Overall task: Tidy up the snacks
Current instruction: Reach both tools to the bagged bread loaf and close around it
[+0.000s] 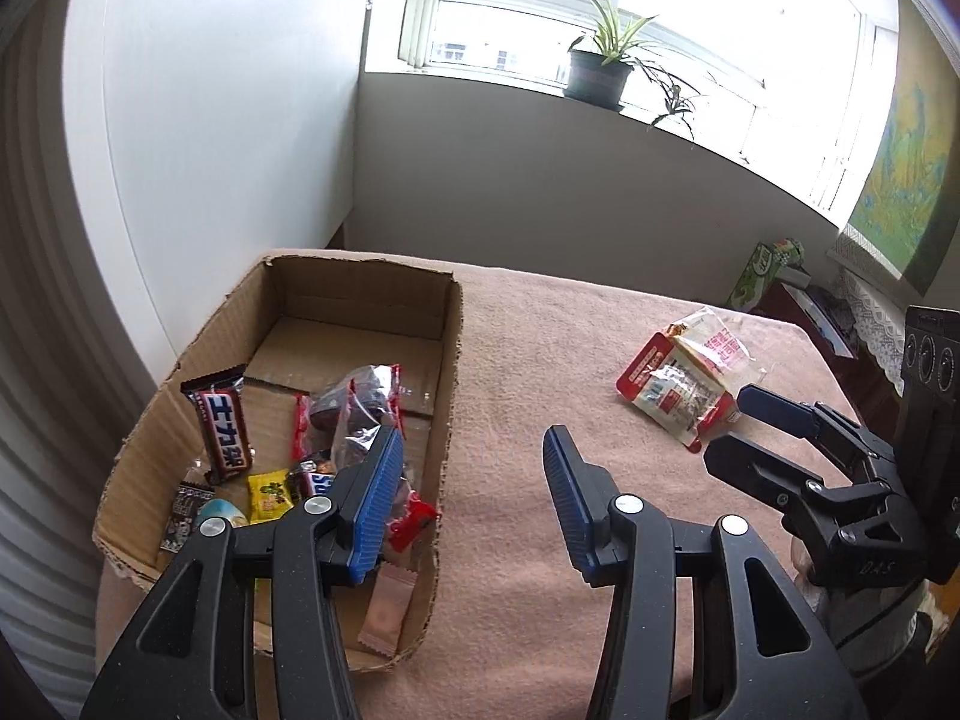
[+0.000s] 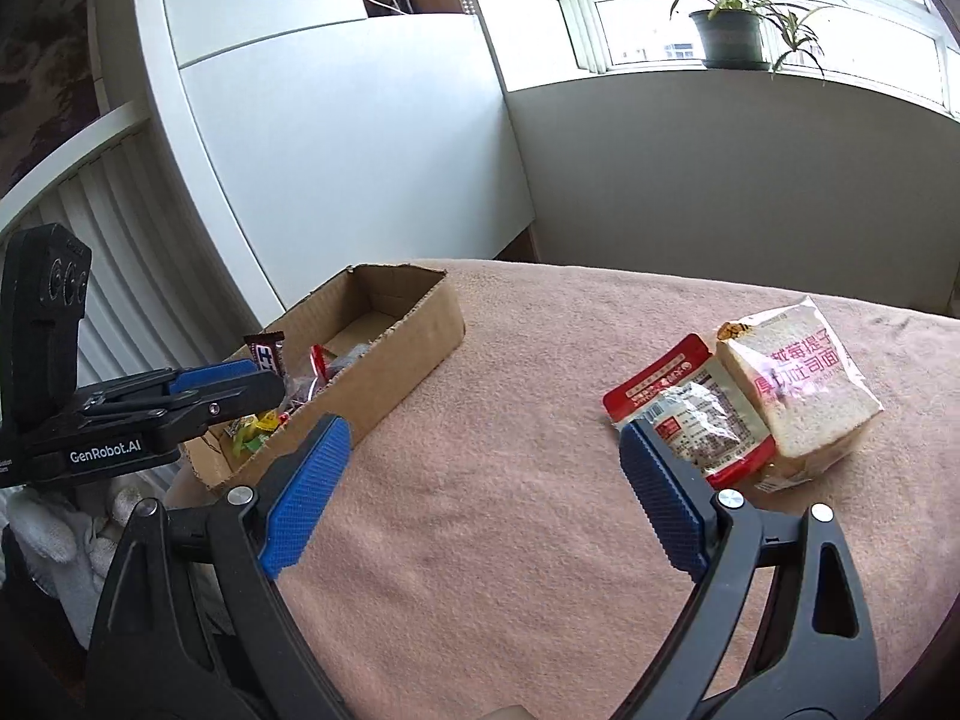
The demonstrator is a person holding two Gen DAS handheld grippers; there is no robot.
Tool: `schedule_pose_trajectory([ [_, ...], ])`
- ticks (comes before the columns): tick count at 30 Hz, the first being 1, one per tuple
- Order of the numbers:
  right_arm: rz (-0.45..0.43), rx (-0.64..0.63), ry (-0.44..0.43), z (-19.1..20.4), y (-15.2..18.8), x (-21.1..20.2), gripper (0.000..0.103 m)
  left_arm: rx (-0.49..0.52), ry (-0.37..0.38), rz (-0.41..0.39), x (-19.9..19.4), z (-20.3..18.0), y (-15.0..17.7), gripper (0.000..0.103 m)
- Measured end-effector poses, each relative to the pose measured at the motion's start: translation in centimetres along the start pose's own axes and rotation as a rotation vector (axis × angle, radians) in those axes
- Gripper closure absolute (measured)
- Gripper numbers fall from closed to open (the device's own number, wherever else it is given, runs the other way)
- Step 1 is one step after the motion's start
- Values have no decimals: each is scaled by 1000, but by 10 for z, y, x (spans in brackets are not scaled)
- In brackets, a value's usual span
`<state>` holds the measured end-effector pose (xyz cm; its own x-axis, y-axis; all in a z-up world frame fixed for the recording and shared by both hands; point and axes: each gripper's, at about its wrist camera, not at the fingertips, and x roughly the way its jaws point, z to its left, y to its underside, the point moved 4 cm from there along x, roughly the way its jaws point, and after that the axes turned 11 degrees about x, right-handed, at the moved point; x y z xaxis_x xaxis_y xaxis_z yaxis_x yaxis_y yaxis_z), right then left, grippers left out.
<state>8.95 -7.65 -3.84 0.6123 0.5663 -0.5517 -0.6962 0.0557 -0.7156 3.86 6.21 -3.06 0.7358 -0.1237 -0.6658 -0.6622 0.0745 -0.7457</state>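
A cardboard box (image 1: pixel 447 372) on the pink table cloth holds several snacks, among them a brown chocolate bar (image 1: pixel 221 426) and a clear bag with red edges (image 1: pixel 360 414). My left gripper (image 1: pixel 474 480) is open and empty over the box's right wall. A red and white snack packet (image 1: pixel 672 396) and a bagged bread slice (image 1: pixel 717 342) lie together on the cloth to the right. My right gripper (image 2: pixel 486 492) is open and empty, its right finger just in front of the red packet (image 2: pixel 690 408) and the bread (image 2: pixel 798 384). The box (image 2: pixel 408 354) lies to its left.
The table is covered by a pink cloth (image 1: pixel 540 360). A white cabinet (image 1: pixel 210 120) stands behind the box. A potted plant (image 1: pixel 600 72) is on the window sill. A green box (image 1: pixel 762 276) sits beyond the table's far right corner.
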Motion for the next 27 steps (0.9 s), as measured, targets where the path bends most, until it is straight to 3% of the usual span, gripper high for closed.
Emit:
schedule_pose_trajectory([
  [7, 35, 312, -5, -92, -1, -7, 13, -18, 85, -17, 25, -39, -6, 55],
  [9, 40, 376, 2, -113, 1, -10, 26, -14, 96, -22, 34, -51, -8, 55],
  [11, 60, 425, 19, -128, 5, -8, 51, 0, 97, -27, 43, -62, -10, 55],
  [16, 116, 538, 7, -158, 13, 4, 70, -20, 140, -17, 64, -74, -10, 55],
  [20, 92, 533, -24, -157, 6, -4, 71, 5, 152, 2, 71, -78, -10, 55],
  [27, -46, 529, 30, -168, -14, -38, 71, -31, 199, 13, 84, -84, -42, 55],
])
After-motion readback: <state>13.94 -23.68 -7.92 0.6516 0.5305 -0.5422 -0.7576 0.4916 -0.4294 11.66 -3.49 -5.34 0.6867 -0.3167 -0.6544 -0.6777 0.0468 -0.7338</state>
